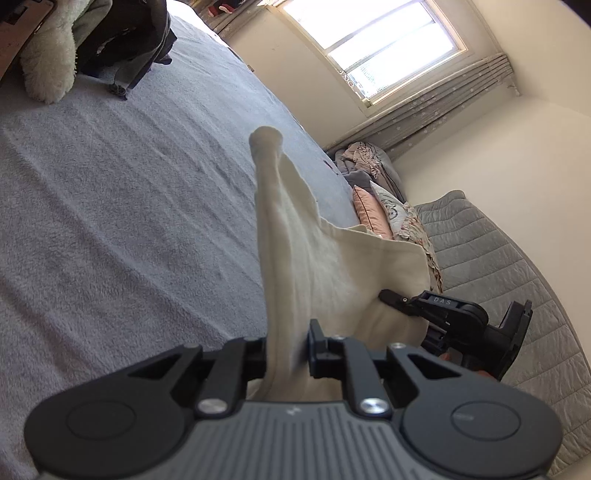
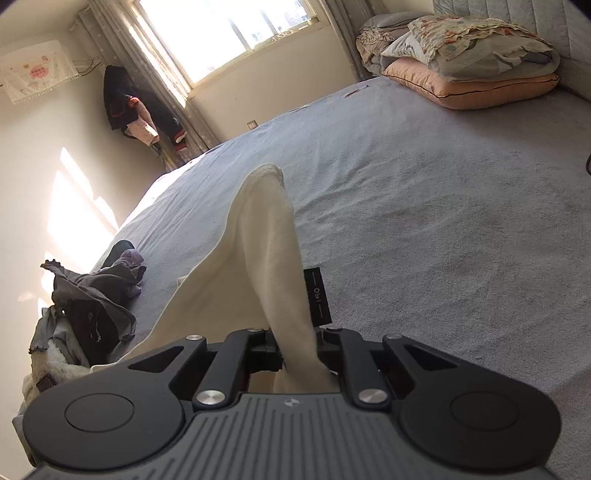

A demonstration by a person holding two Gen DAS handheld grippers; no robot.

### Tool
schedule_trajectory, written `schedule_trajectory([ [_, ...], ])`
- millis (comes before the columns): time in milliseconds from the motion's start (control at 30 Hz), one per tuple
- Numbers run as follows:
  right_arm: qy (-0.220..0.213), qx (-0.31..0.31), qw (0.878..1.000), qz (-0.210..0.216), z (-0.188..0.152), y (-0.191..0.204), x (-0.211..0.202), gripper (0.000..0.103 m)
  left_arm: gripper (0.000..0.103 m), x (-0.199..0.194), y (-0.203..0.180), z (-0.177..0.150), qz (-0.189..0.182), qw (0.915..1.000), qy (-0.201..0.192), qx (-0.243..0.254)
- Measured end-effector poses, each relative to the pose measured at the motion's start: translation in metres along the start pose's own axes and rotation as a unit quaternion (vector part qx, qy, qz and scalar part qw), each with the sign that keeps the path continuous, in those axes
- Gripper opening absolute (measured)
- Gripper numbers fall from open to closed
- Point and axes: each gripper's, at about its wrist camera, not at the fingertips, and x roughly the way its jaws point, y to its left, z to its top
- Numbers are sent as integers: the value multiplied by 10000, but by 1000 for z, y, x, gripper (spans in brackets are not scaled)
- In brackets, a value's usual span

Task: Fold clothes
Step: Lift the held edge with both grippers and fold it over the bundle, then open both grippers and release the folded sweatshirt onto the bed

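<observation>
A cream garment (image 1: 295,236) hangs in the air over the grey-blue bed cover (image 1: 129,192), stretched between both grippers. My left gripper (image 1: 288,354) is shut on one edge of it; the cloth bunches up between its jaws and drapes forward. In the left wrist view the right gripper (image 1: 391,297) shows at the right, pinching the cloth's other edge. In the right wrist view my right gripper (image 2: 299,350) is shut on the cream garment (image 2: 258,240), which rises ahead in a folded ridge. A black size tag (image 2: 317,295) hangs beside the right jaw.
A pile of dark and fluffy white clothes (image 1: 74,44) lies at the bed's far corner, and a pile of dark grey clothes (image 2: 88,306) sits at the left of the right wrist view. Pillows and folded bedding (image 2: 469,62) are stacked by a grey quilted headboard (image 1: 498,258). Window (image 2: 229,33) beyond.
</observation>
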Motion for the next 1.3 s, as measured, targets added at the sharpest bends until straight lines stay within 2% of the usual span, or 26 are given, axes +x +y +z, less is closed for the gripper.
schedule_trajectory([
  [167, 279, -584, 9979, -30, -7, 29, 48, 12, 14, 13, 35, 10, 241, 9992, -313, 97],
  [433, 297, -1063, 9939, -13, -23, 50, 115, 12, 14, 34, 73, 21, 432, 9968, -648, 184],
  [567, 322, -990, 9945, -105, -32, 45, 138, 15, 16, 42, 81, 21, 838, 9951, -461, 253],
  [733, 321, -781, 9961, -256, -35, 33, 155, 22, 29, 50, 89, 23, 1278, 9911, -168, 325],
  [767, 295, -770, 9962, -263, -34, 33, 156, 23, 30, 49, 89, 24, 1279, 9911, -111, 340],
  [800, 273, -754, 9964, -273, -33, 33, 154, 28, 37, 48, 88, 26, 1280, 9911, -55, 354],
  [833, 251, -737, 9966, -283, -32, 32, 153, 34, 49, 46, 87, 27, 1273, 9912, 3, 364],
  [933, 177, -656, 9968, -429, -28, 29, 141, 49, 64, 38, 81, 29, 1193, 9920, 188, 361],
  [1067, 91, -366, 9981, -485, -21, 10, 112, 52, 72, 28, 77, 26, 1066, 9925, 537, 269],
  [1200, 43, -98, 9983, -567, -21, -15, 79, 56, 72, 23, 77, 16, 944, 9910, 945, 116],
  [1300, 60, 236, 9980, -577, -26, -37, 54, 58, 72, 20, 79, 6, 952, 9894, 1095, 108],
])
